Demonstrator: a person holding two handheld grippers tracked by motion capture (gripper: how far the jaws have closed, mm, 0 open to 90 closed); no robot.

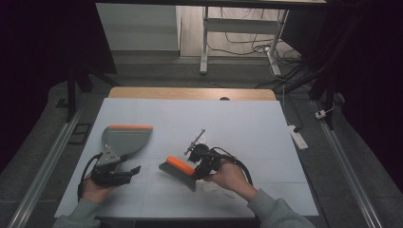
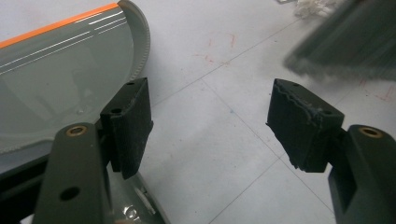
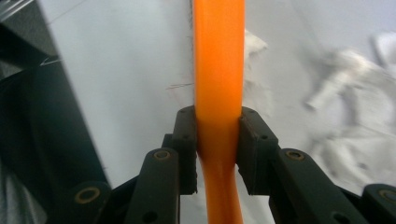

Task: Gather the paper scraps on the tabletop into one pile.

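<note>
A white table (image 1: 247, 123) carries faint red marks (image 2: 219, 46) on its surface and crumpled white paper scraps (image 3: 355, 88) lying loose on it. Its far edge is a light wooden strip (image 1: 190, 93). Beyond the table on the grey floor stands a white metal desk frame (image 1: 205, 42) with dark cables (image 1: 247, 45) trailing beneath it. To the right of the table a white power strip (image 1: 298, 137) lies on the floor, and a metal floor rail (image 1: 347, 166) runs farther right
</note>
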